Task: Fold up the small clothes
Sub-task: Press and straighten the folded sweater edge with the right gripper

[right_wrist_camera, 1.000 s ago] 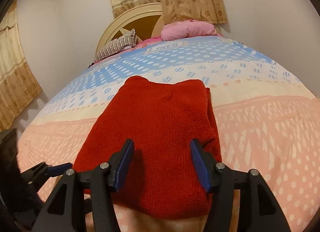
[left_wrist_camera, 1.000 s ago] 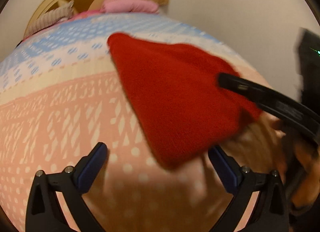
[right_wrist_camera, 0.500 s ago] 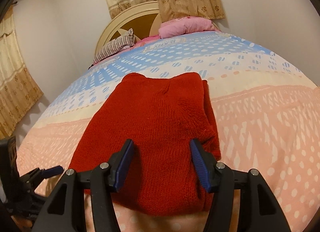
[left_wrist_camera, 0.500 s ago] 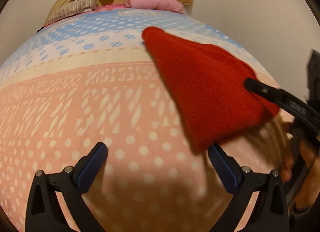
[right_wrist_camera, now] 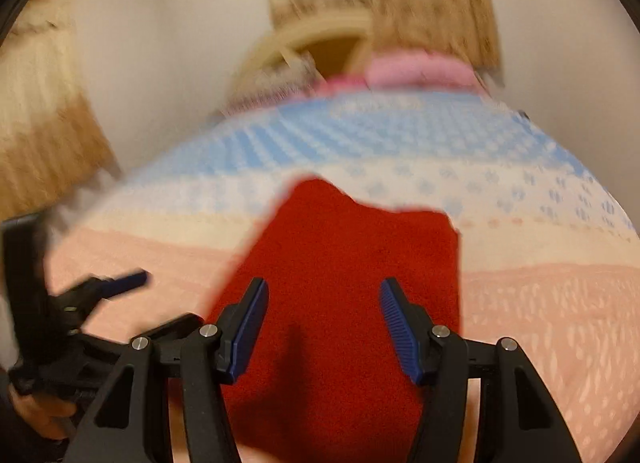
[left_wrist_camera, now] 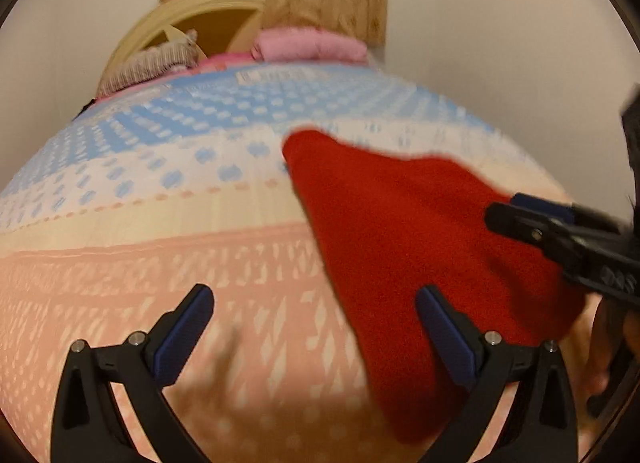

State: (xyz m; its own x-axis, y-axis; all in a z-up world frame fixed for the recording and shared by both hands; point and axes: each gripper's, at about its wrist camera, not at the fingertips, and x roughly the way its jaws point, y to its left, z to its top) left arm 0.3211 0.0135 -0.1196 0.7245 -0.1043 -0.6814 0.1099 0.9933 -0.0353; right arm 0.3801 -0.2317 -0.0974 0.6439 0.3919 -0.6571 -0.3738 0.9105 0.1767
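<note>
A folded red knit garment [right_wrist_camera: 340, 263] lies flat on the patterned bedspread [right_wrist_camera: 540, 303]. My right gripper [right_wrist_camera: 324, 323] hovers over its near end, open, with nothing between the blue pads. In the left wrist view the same garment [left_wrist_camera: 400, 243] lies to the right. My left gripper [left_wrist_camera: 314, 327] is open above the bare bedspread [left_wrist_camera: 160, 263], its right finger over the garment's near edge. The right gripper [left_wrist_camera: 560, 239] reaches in from the right over the garment. The left gripper [right_wrist_camera: 100, 291] shows at the garment's left. Both views are blurred.
A pink pillow [left_wrist_camera: 312, 45] and a striped pillow [left_wrist_camera: 152, 63] lie against the cream headboard [left_wrist_camera: 192, 31] at the far end. Curtains [right_wrist_camera: 40, 103] hang at the left and behind the headboard. A person's hand [right_wrist_camera: 44, 411] holds the left gripper's handle.
Both grippers have drawn back and risen a little from the garment, which now looks smaller and farther off. The garment lies unmoved. Both grippers' jaws stay as wide as before.
</note>
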